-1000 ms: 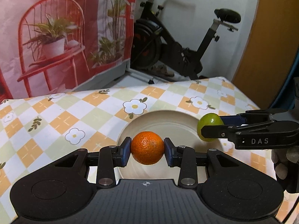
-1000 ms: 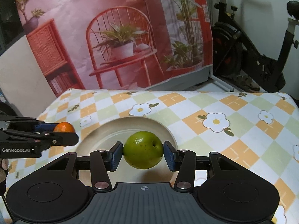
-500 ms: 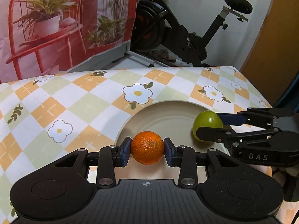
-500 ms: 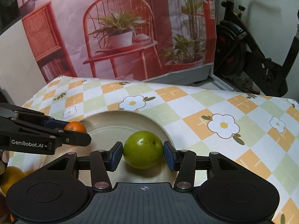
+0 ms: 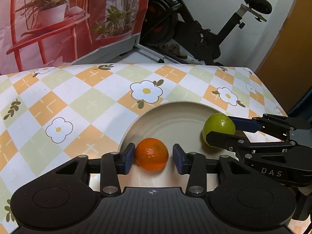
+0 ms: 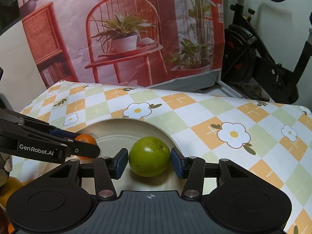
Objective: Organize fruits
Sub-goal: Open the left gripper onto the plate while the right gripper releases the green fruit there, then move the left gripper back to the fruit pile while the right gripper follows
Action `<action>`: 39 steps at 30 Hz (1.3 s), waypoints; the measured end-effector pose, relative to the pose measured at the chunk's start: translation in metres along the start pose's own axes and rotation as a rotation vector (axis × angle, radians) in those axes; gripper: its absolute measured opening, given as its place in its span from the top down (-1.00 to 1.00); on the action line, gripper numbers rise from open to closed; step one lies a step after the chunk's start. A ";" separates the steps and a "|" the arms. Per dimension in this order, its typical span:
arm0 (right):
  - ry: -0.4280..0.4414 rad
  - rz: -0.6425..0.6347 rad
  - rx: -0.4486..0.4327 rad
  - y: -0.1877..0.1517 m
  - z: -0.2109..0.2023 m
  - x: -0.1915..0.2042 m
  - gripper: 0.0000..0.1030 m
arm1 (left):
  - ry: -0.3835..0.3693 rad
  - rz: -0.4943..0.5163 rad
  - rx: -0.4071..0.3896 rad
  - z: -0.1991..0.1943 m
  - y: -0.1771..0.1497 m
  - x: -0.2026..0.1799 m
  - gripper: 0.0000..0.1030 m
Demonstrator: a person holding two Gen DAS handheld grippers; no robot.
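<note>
Orange [image 5: 151, 154] — loose between opening gripper [image 5: 153, 157]

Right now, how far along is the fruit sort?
Done: the orange sits on the plate; the left gripper is opening, pads off it. In hand: the green fruit rests on the plate, right gripper pads still at its sides. Left: release it; a yellow fruit waits off the plate.
</note>
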State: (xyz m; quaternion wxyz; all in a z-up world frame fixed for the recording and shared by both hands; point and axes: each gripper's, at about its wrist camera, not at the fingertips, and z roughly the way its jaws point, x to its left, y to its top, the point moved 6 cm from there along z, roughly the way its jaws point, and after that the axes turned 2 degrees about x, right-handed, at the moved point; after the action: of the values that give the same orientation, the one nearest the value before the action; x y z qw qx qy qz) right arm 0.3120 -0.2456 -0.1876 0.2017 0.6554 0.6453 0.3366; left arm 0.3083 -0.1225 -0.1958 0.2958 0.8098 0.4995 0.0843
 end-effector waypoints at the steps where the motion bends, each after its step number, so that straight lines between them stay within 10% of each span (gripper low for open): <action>1: 0.000 0.000 -0.001 0.000 -0.001 0.000 0.11 | 0.002 0.002 -0.003 -0.001 0.000 -0.001 0.01; 21: 0.041 0.056 -0.113 -0.007 -0.075 0.020 0.09 | 0.071 0.005 -0.142 -0.091 -0.018 -0.009 -0.07; 39: 0.056 0.072 -0.167 -0.077 -0.152 0.068 0.09 | 0.107 0.026 -0.234 -0.168 -0.097 -0.030 -0.06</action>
State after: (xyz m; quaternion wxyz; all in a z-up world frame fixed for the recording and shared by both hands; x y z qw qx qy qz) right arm 0.1464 -0.1978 -0.1241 0.2254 0.6493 0.5964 0.4147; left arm 0.1478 -0.0504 -0.1095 0.3602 0.7705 0.4908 0.1889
